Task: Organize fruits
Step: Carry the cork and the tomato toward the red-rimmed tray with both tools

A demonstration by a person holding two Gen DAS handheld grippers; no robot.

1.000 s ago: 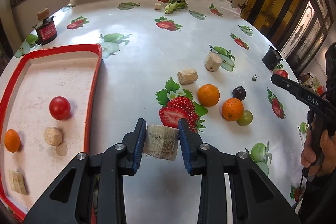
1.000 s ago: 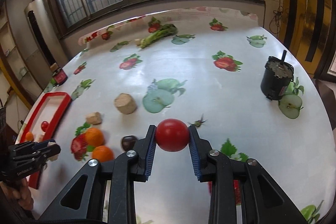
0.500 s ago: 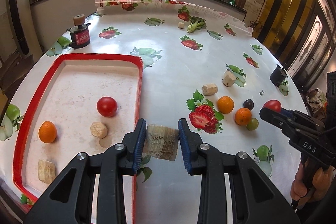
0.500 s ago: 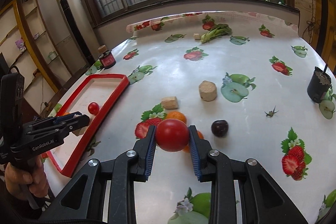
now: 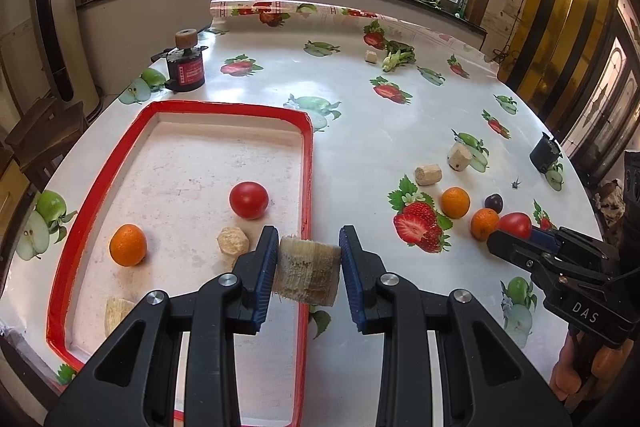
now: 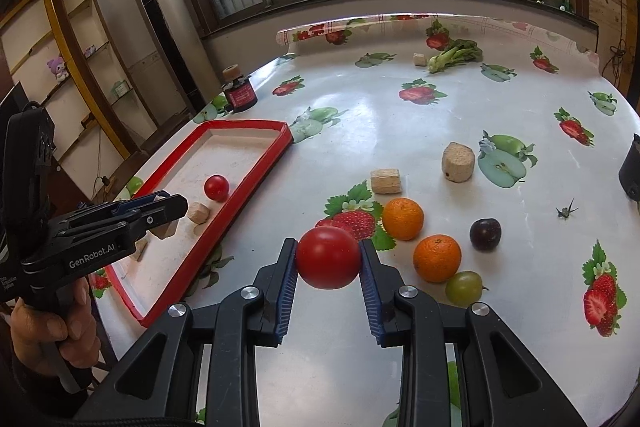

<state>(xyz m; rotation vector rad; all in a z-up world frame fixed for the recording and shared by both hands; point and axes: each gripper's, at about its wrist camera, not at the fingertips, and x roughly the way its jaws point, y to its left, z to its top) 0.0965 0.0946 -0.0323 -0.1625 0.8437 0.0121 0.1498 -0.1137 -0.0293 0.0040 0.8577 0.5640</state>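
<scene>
My left gripper (image 5: 308, 267) is shut on a beige banana chunk (image 5: 307, 274), held above the right rim of the red tray (image 5: 308, 163). The tray holds a red tomato (image 5: 248, 199), an orange (image 5: 128, 245) and beige chunks (image 5: 233, 242). My right gripper (image 6: 329, 261) is shut on a red tomato (image 6: 328, 258), held above the table right of the tray (image 6: 256, 167). Two oranges (image 6: 403, 219) (image 6: 437, 258), a dark plum (image 6: 485, 234) and a green grape (image 6: 464, 288) lie on the table. The left gripper also shows in the right wrist view (image 6: 160, 213).
Two beige chunks (image 6: 458, 161) (image 6: 385, 181) lie on the fruit-print tablecloth. A black-red jar (image 5: 185, 67) stands at the back left, a dark cup (image 5: 543, 154) at the right, greens (image 6: 454, 54) at the far edge. A small insect-like object (image 6: 567, 210) lies near the plum.
Both grippers have moved left toward the tray with their loads. The left gripper now hovers at the tray's right rim; the right gripper is nearer the oranges.
</scene>
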